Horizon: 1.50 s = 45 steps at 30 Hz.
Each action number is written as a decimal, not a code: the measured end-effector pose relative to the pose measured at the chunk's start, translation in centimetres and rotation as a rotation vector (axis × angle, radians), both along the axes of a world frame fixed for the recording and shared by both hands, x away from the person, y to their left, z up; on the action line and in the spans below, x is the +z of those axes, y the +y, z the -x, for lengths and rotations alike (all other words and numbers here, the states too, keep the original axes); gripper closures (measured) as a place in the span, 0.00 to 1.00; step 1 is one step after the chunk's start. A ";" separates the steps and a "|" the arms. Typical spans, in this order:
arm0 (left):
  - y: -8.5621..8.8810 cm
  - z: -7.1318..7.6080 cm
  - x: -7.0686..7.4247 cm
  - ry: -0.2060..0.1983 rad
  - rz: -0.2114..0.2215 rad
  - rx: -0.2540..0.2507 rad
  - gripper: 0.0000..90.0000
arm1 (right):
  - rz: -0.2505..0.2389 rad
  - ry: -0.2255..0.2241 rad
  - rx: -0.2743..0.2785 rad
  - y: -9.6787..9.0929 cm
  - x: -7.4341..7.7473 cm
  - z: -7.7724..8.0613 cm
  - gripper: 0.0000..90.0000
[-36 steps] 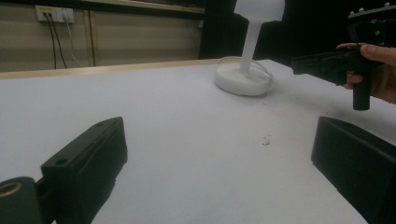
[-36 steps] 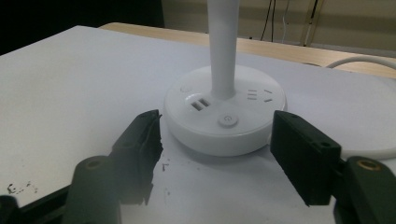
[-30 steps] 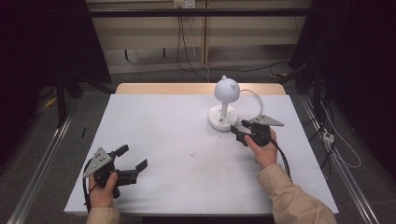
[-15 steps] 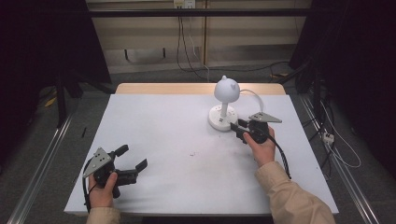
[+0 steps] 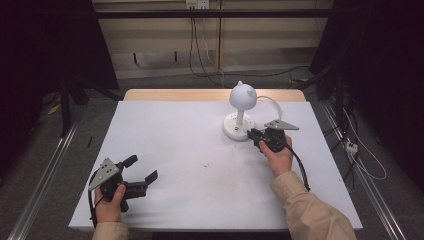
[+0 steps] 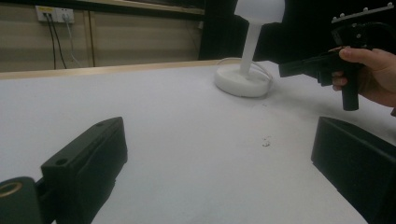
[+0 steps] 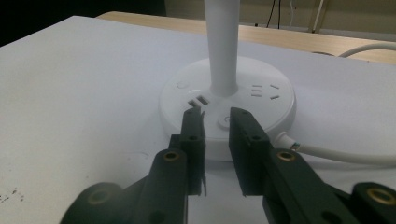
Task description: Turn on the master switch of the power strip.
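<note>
Right gripper (image 5: pixel 255 136) jaws narrowing, nothing between them, tips edging over the white lamp base (image 5: pixel 235 131), near its button.

Beige long sleeves (image 5: pixel 310 212), black two-jaw left tool (image 5: pixel 142 170) and right tool (image 5: pixel 253 136), grey three-cornered top plates (image 5: pixel 281 124), brass-ringed pivot screws (image 7: pixel 171 155), black trailing cable (image 5: pixel 302 170)

White surface (image 5: pixel 175 150) with a bare wooden strip along its far edge (image 5: pixel 175 94). Small dark speck marks (image 5: pixel 205 164) near the middle of the white. Behind, a pale wall panel with a socket plate (image 5: pixel 196 4) up top and dark cables (image 5: pixel 196 50) hanging down to the floor. Metal rail (image 5: pixel 42 177) on the left floor, loose wires (image 5: pixel 360 160) on the right.
</note>
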<state>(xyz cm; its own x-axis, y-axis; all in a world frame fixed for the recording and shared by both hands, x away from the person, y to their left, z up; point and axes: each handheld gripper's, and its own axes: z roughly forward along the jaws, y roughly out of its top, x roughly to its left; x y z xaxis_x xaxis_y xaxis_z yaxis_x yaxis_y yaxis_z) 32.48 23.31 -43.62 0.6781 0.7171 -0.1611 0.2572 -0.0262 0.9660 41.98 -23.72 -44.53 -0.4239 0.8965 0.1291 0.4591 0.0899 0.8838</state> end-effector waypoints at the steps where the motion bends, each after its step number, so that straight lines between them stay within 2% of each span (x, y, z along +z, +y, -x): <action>1: 0.0 0.0 0.0 0.002 0.000 -0.001 0.04 | -0.002 -0.001 0.000 -0.1 0.0 -0.1 0.88; 5: -0.1 0.0 0.0 0.000 0.000 -0.005 0.04 | -0.016 0.010 0.004 -0.1 0.1 -0.4 0.93; 15: 0.1 -0.1 0.0 0.004 0.002 -0.001 0.04 | -0.013 0.013 0.020 0.5 0.5 -1.3 1.00; 32: 0.0 -0.1 -0.1 0.007 0.000 -0.009 0.04 | 0.004 0.020 0.013 0.7 0.4 -2.0 1.00; 45: 0.0 -0.1 -0.1 0.008 0.002 -0.012 0.04 | 0.021 0.007 0.013 1.0 0.1 -2.3 1.00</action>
<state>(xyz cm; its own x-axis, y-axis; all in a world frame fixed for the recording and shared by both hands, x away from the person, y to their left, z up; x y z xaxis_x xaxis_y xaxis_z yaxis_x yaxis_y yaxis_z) 32.60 23.28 -43.71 0.6855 0.7086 -0.1677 0.2641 -0.0274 0.9641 44.32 -22.70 -44.46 -0.4347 0.8935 0.1130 0.4636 0.1144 0.8786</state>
